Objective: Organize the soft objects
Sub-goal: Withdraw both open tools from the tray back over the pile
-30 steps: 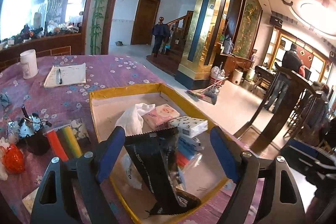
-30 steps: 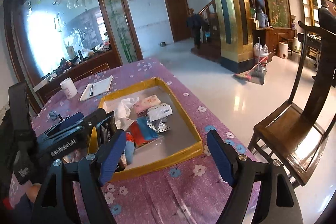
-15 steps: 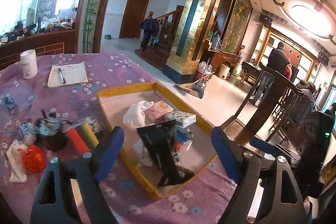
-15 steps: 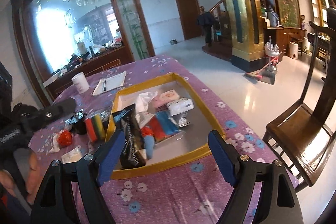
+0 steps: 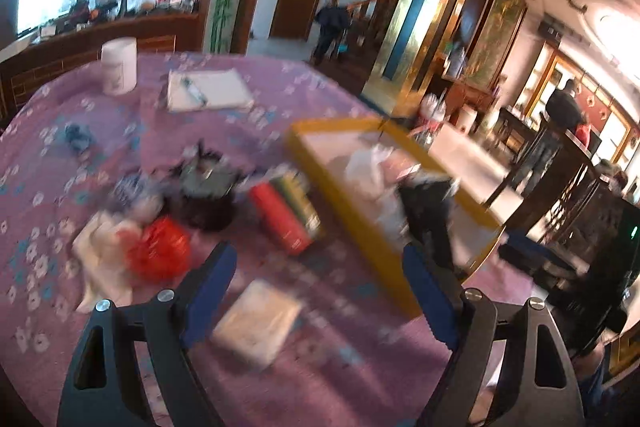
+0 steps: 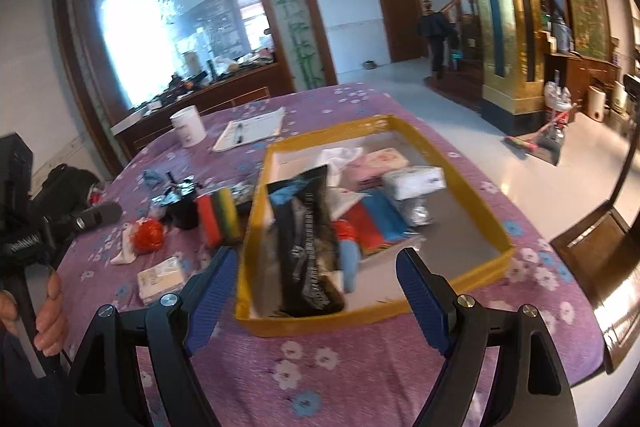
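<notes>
Left wrist view: the left gripper [image 5: 316, 291] was held spread, empty, above a white tissue pack [image 5: 256, 321] at lower centre; judged light and squashy, best pinched across its narrow sides.

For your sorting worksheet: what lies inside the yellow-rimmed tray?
Inside the yellow-rimmed tray: black bag, white cloth, pink pack, tissue pack, red-blue pieces. Whatever is under the bag is hidden.

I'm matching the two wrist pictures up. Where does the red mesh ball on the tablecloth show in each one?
Left wrist view: the red mesh ball is lower left, blurred, just above the left tongs' left finger.
Right wrist view: the same ball is at mid-left, small, beside a white cloth.
Shared landmark: the yellow-rimmed tray, to the ball's right in both.
</notes>
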Tool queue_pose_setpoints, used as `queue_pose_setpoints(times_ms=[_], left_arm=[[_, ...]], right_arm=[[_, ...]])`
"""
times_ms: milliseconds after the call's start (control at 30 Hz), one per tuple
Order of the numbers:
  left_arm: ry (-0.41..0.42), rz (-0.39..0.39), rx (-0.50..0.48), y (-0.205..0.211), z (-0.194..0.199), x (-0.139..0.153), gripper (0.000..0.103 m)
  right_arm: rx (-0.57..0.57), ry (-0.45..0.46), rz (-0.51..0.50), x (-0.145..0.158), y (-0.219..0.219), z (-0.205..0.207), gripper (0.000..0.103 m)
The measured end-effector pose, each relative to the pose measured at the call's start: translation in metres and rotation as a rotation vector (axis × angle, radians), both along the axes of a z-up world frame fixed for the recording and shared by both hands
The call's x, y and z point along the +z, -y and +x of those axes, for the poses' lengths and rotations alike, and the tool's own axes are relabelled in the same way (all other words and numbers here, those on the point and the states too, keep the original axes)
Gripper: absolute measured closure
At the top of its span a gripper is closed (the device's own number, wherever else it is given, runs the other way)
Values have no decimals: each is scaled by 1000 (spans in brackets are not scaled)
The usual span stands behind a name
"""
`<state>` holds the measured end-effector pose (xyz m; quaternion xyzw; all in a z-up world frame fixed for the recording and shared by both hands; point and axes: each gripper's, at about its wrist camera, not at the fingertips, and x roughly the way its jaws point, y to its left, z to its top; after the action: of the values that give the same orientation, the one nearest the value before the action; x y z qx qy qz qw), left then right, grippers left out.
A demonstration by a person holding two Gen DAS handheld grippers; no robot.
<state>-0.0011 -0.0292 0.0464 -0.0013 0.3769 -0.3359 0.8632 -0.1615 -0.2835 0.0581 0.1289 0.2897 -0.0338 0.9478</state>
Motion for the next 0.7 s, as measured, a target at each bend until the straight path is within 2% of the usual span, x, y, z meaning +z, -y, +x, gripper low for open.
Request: queue_pose_setpoints(times_ms=[100,267,367,433,500,567,600,700], left_arm=[[-26,92,-10,-3,4,-22,18],[-127,219,-74,14,14,-61,16],[-102,313,-91,28,12,-74,16],[-80,333,-62,29,13,-80,16],[-86,337,-34,26,18,-86,30],[-61,333,8,19,20,-85,55],[-59,328,13,17,21,-84,59],[-92,257,32,4,26,-79,59]], right_arm=[[45,-19,-4,-7,-10,11,18],[113,-51,2,-16,-23,28,18],[164,-59,18,-13,-31,39,18],[196,-66,25,-10,-38,46,18],[235,-82,23,-7,-49,60,18],[256,-93,3,-5,-61,72,18],[266,-100,-11,-5,-67,79,18],[297,-137,-51,-7,-88,106,18]])
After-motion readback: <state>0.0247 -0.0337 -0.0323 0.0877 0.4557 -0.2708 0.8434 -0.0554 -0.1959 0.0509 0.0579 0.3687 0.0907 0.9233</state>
